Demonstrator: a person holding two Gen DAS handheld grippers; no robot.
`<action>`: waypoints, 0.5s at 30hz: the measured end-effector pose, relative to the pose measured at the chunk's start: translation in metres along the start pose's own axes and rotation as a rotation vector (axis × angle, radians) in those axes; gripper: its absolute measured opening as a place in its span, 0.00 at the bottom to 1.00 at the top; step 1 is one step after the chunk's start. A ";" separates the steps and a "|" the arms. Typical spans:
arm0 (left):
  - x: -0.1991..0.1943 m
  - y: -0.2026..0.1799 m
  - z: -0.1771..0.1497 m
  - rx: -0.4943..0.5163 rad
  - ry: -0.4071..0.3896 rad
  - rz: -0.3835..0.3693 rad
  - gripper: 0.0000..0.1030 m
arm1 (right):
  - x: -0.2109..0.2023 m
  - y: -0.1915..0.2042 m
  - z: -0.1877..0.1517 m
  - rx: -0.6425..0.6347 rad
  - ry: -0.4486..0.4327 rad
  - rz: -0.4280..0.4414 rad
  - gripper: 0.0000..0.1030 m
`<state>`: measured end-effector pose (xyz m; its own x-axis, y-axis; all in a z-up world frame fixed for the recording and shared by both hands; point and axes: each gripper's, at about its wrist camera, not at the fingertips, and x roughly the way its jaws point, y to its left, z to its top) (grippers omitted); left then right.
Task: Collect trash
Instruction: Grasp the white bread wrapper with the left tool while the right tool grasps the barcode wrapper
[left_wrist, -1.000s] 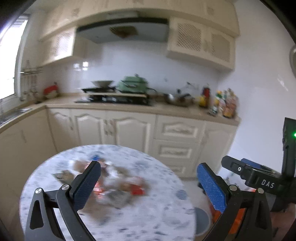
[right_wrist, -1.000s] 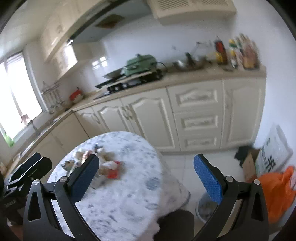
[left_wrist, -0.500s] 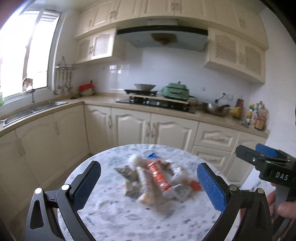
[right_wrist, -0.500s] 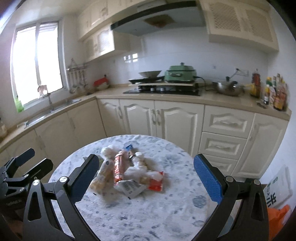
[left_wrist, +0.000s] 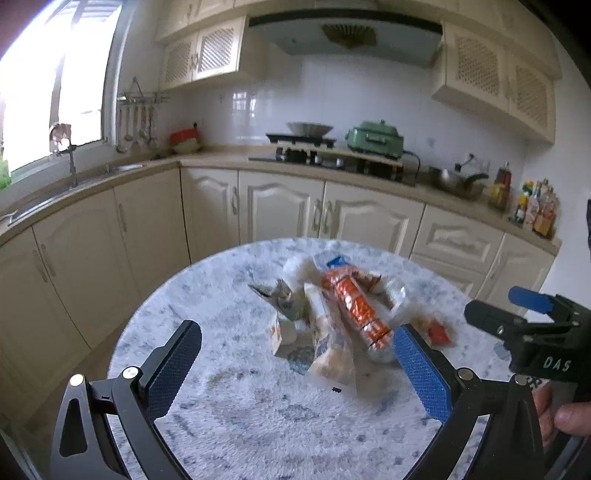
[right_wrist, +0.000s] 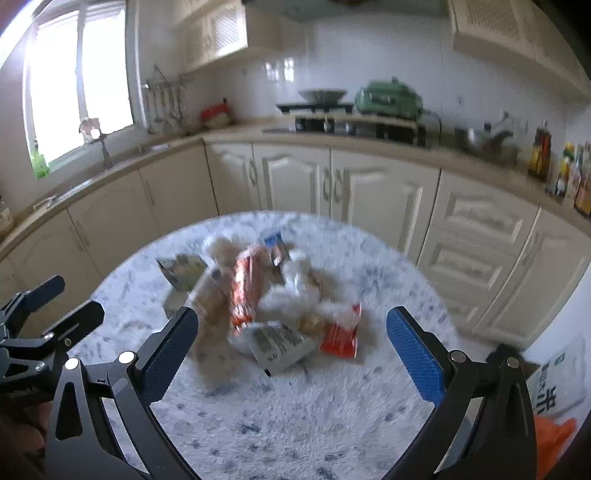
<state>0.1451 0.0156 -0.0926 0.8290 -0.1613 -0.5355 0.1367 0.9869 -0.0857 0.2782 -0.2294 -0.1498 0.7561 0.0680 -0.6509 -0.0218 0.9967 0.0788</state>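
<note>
1. The left gripper (left_wrist: 295, 365) fills the bottom of the left wrist view, its jaws spread wide with nothing between them, held above the near part of a round marbled tabletop (left_wrist: 236, 417)
2. The right gripper (right_wrist: 291, 347) sits at the bottom of the right wrist view, likewise wide open and empty, above the same tabletop (right_wrist: 295, 417)
3. The trash pile (left_wrist: 332, 317) lies around the middle of the tabletop, centre of the left wrist frame; in the right wrist view the pile (right_wrist: 273, 295) is blurred but sits just beyond the blue finger pads
4. An orange wrapper (left_wrist: 358, 306) lies lengthwise across the top of the pile, a crumpled silvery wrapper (left_wrist: 280, 295) at its left edge
5. In the right wrist view a small red packet (right_wrist: 340, 336) lies at the pile's right side, touching a white printed sachet (right_wrist: 277, 343)
6. The right gripper also shows at the right edge of the left wrist frame, with fingers of a hand (left_wrist: 569, 417) on it
7. Cream kitchen cabinets (left_wrist: 280, 210) and a green pot (left_wrist: 375, 138) stand in the upper background
</note>
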 end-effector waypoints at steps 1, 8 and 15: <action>0.007 0.000 0.000 -0.001 0.009 0.001 0.99 | 0.007 -0.001 -0.003 0.003 0.015 0.005 1.00; 0.056 0.007 0.001 0.004 0.101 0.001 0.99 | 0.051 0.005 -0.015 -0.022 0.104 0.044 0.96; 0.088 0.003 0.009 0.010 0.146 -0.026 0.97 | 0.096 0.008 -0.027 -0.047 0.178 0.076 0.72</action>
<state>0.2233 0.0042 -0.1326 0.7371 -0.1841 -0.6502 0.1630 0.9822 -0.0933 0.3333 -0.2138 -0.2320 0.6236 0.1460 -0.7680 -0.1078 0.9891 0.1004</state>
